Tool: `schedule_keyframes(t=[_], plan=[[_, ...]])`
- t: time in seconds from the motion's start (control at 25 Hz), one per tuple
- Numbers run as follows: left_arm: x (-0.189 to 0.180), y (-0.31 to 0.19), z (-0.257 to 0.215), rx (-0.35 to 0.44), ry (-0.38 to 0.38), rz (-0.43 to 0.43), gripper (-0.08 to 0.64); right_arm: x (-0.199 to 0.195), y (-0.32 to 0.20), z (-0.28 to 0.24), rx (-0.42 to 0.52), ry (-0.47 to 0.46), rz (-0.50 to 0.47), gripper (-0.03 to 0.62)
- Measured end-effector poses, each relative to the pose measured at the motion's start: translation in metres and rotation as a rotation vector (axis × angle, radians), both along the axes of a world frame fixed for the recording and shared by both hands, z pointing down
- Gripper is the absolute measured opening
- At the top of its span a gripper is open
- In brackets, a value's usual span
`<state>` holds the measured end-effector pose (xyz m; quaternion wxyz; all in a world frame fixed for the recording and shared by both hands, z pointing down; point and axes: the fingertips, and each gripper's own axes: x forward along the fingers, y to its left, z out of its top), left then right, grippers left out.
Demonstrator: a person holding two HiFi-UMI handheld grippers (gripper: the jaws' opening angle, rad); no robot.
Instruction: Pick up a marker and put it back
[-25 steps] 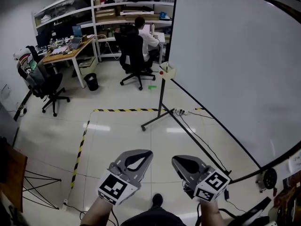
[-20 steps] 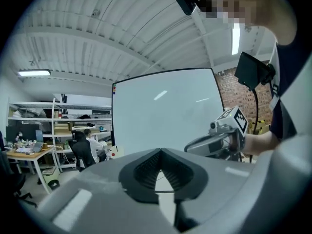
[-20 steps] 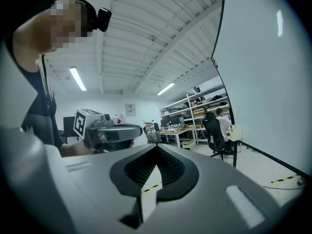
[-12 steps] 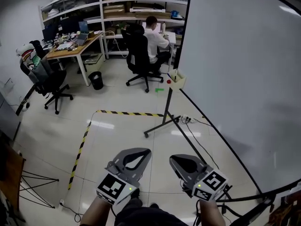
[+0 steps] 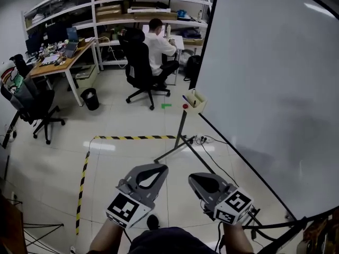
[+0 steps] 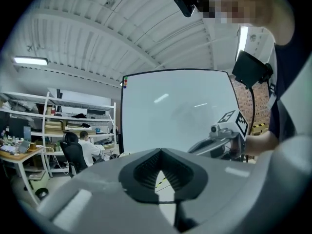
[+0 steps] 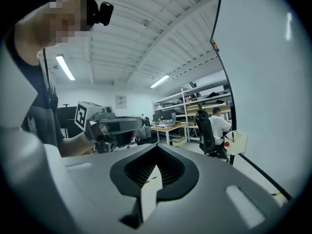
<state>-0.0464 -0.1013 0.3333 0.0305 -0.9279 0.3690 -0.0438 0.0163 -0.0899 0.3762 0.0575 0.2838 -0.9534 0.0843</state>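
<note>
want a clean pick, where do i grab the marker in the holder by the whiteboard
The marker stands roughly upright in the cream holder at the whiteboard edge, with only its upper end showing. Probably grip that end, coming from above with the jaws across the barrel. It is too small to tell more.

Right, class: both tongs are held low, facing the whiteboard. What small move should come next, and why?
Probably carry the right tongs forward toward the small beige holder at the large white whiteboard's left edge. Both it and the left tongs are shut and empty, and the holder, with a dark marker poking out, stands well ahead.
</note>
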Motion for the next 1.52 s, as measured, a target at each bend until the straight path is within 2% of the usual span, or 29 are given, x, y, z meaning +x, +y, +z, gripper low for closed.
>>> schedule_keyframes(t=[0.28,0.52,0.76,0.96,1.12,1.24,1.36,1.52], plan=[[-0.018,-0.075,0.004,-0.019,0.014,0.078,0.006,-0.011,-0.069,0.003,-0.014,0.020,0.101,0.000],[-0.021,-0.131,0.018,-0.037,0.007,0.081,0.005,-0.001,-0.135,0.013,0.003,0.038,0.146,0.000],[-0.009,-0.194,0.024,-0.062,-0.024,0.047,0.006,0.012,-0.203,0.024,-0.043,0.010,0.117,0.000],[0.003,-0.237,0.031,-0.092,-0.028,-0.006,0.006,0.023,-0.244,0.038,-0.072,0.021,0.068,0.000],[0.007,-0.275,0.052,-0.102,-0.094,-0.022,0.006,0.024,-0.272,0.048,-0.092,0.042,0.031,0.000],[0.008,-0.308,0.065,-0.124,-0.098,-0.032,0.006,0.022,-0.287,0.054,-0.108,0.053,0.021,0.000],[0.004,-0.344,0.079,-0.124,-0.107,-0.003,0.006,0.017,-0.306,0.059,-0.118,0.068,0.043,0.000],[0.010,-0.389,0.101,-0.142,-0.100,0.074,0.006,0.019,-0.335,0.067,-0.126,0.100,0.124,0.000]])
